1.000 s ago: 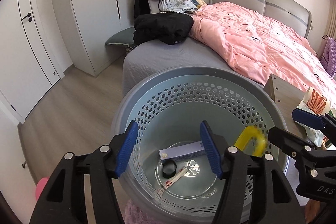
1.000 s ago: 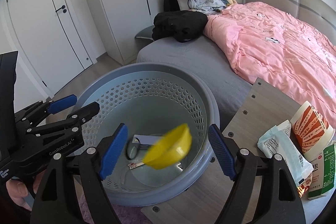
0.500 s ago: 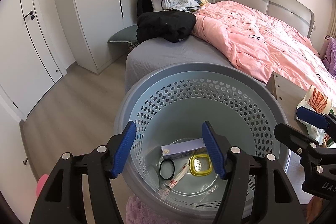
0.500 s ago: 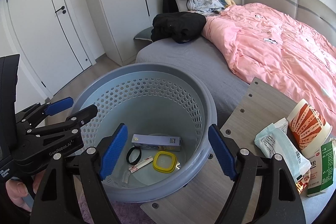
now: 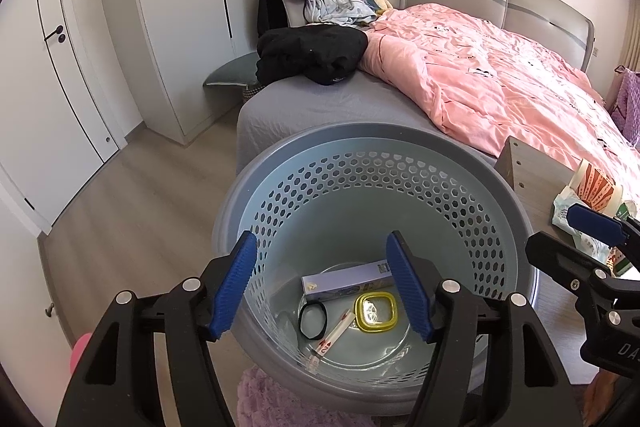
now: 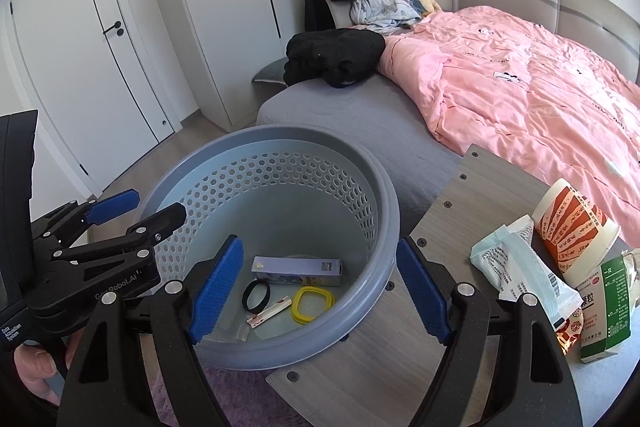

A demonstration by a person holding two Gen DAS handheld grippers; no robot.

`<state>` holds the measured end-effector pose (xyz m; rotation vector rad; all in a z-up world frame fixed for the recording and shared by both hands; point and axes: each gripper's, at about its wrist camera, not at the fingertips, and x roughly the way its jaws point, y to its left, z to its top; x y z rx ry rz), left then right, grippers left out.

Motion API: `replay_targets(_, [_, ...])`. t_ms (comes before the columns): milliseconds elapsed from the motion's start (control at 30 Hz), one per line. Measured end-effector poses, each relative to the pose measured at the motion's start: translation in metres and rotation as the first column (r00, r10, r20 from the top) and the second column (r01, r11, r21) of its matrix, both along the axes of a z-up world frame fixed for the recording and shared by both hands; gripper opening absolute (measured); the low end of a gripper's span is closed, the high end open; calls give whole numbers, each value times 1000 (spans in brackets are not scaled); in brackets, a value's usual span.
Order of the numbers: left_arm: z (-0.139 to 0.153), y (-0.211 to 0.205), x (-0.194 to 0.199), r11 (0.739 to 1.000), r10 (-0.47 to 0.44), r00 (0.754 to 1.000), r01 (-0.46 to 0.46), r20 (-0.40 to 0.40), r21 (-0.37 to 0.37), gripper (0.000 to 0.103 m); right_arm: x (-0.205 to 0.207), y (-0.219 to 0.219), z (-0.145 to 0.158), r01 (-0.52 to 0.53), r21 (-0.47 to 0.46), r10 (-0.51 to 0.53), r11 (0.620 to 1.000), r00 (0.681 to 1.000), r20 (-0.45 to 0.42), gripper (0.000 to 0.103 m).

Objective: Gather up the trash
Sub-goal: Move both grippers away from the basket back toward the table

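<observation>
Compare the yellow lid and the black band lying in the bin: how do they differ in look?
The yellow lid is a rounded square with a clear centre; the black band is a thin oval loop, open in the middle. The yellow lid lies right of the paper strip, the black band left of it. Both rest flat on the floor of the grey bin.

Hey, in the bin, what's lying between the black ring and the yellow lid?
A small red-and-white paper sachet lies on the bin floor between the black ring and the yellow lid; the right wrist view shows it best.
</observation>
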<state>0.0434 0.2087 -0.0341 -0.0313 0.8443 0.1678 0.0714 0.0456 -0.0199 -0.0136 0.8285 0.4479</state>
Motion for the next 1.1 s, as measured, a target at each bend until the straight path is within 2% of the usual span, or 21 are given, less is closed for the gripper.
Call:
replay_targets(300, [8,-21,-11,999,-36,999,36,12,-4,64,-21,-30,4,57,8,-57,998,998,8,77])
replay_targets(567, [12,-55,-21,993,-115,993,116,16,-13,64,-45,-83,9,164,16,-164,986,986,22,77])
replay_targets(867, [8,-106,-32,978,-207,978,207,9,-32,64,-69,-158,6,316,-3,-315,949,948,34,77])
replay_targets(1100, [-3,-145,-33,960,-274,962,273,-13,-55,65,-71,-204,-4,403,-44,-402,914,915,31,77])
